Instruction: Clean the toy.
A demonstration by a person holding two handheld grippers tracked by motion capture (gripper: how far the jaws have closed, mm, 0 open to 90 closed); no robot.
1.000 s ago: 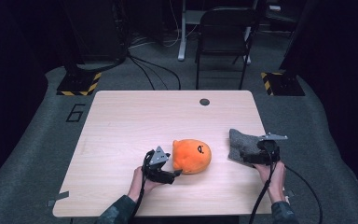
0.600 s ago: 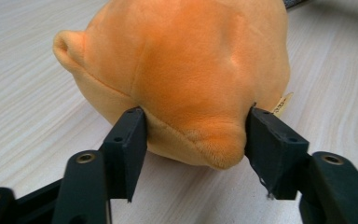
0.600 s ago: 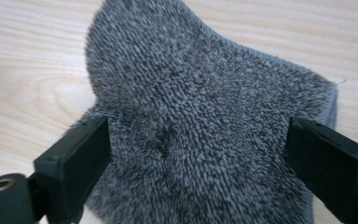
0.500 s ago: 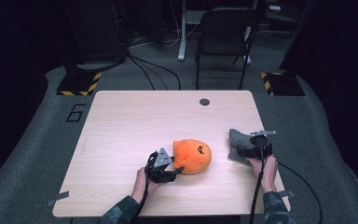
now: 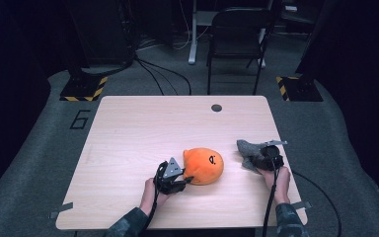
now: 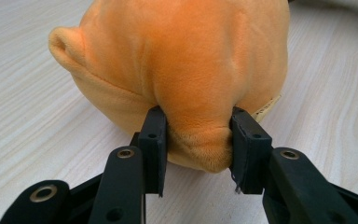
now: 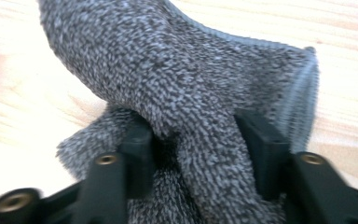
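A round orange plush toy (image 5: 205, 165) with a small black face lies on the light wood table (image 5: 143, 128), right of centre near the front. My left gripper (image 5: 185, 180) meets it from the left. In the left gripper view its jaws have just been closing and now pinch a fold of the plush (image 6: 182, 60) between the pads (image 6: 154, 135). A crumpled grey fuzzy cloth (image 5: 246, 148) lies at the right. My right gripper (image 5: 259, 155) is on it, its jaws just closed around a bunched fold of the cloth (image 7: 177, 84).
A small dark round disc (image 5: 216, 107) sits in the table near the far edge. A black chair (image 5: 237, 29) stands beyond the table. Yellow-and-black striped bases (image 5: 84, 89) rest on the grey floor at both far corners.
The right gripper came down and toward the grey cloth and closed on it. The left gripper stayed put and its jaws closed onto the orange plush.
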